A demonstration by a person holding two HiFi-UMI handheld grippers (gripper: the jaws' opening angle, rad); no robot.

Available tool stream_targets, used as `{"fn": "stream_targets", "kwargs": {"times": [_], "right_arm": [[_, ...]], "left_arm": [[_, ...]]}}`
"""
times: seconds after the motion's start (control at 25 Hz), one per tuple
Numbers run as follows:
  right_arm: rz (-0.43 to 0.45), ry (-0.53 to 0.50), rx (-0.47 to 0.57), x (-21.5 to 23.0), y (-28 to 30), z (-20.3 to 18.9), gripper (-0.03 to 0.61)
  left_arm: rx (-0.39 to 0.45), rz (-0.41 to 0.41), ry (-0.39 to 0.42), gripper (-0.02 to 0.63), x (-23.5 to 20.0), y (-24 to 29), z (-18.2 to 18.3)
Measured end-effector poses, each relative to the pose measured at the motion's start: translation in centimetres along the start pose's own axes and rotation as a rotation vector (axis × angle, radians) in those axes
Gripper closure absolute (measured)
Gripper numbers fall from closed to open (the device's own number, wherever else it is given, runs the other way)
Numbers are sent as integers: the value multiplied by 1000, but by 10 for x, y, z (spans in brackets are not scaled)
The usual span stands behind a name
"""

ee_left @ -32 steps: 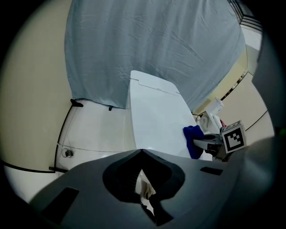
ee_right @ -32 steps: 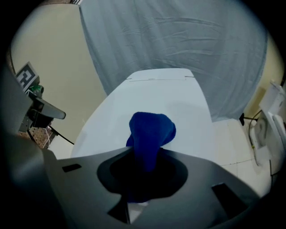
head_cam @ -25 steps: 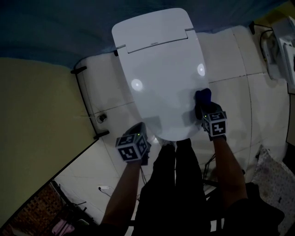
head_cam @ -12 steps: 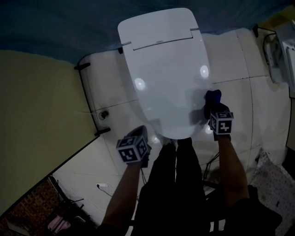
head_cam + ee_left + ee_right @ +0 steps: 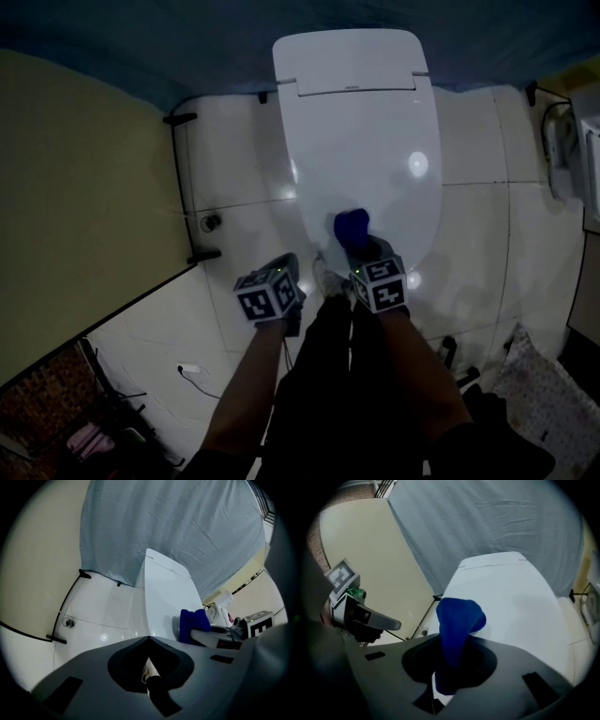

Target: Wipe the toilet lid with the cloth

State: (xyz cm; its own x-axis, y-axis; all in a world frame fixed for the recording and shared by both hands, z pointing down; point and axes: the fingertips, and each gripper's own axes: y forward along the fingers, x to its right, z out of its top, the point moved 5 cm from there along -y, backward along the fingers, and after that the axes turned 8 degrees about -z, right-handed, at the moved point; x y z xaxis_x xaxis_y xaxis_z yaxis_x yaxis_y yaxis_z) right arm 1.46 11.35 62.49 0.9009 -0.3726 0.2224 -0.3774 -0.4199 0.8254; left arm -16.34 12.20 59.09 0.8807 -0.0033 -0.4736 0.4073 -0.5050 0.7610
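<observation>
Blue cloth (image 5: 351,225) clamped between right gripper (image 5: 364,251) jaws, bunched end resting on closed white toilet lid (image 5: 361,122), near front edge. Left gripper (image 5: 284,274) jaws together, empty, off lid at toilet's front-left, over tile floor (image 5: 234,206).

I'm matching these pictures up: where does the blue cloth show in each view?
Head view: blue cloth at centre, near end of the toilet lid.
Left gripper view: right of centre, by the lid's edge.
Right gripper view: centre, clamped between the jaws.
Shared landmark: the white toilet lid.
</observation>
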Motion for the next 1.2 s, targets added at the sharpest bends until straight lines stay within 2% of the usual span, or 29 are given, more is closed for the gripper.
{"fn": "stream_targets", "kwargs": {"times": [0.08,0.2,0.36,0.52,0.72,0.92,1.2], "right_arm": [[59,-18,-9,-32,7,-5,506],[103,-17,-48,-55,14,-20,506],[92,-36,-133,-54,29,-51,508],[120,10,-127,-47,23,-58,508],[101,-13,-94,-7,4,-73,508],[0,-72,-70,46,-20,-87,508],[-69,-30,-85,112,-41,-99,508]], "left_arm": [[-3,13,-27,621,-7,-4,-9],[-9,28,-47,621,-14,-9,-24],[-11,31,-91,621,-22,-11,-42],[-14,34,-110,621,-25,-1,-57],[-39,18,-129,621,-4,16,-82],[-40,6,-106,621,15,11,-84],[-5,30,-124,621,22,4,-77]]}}
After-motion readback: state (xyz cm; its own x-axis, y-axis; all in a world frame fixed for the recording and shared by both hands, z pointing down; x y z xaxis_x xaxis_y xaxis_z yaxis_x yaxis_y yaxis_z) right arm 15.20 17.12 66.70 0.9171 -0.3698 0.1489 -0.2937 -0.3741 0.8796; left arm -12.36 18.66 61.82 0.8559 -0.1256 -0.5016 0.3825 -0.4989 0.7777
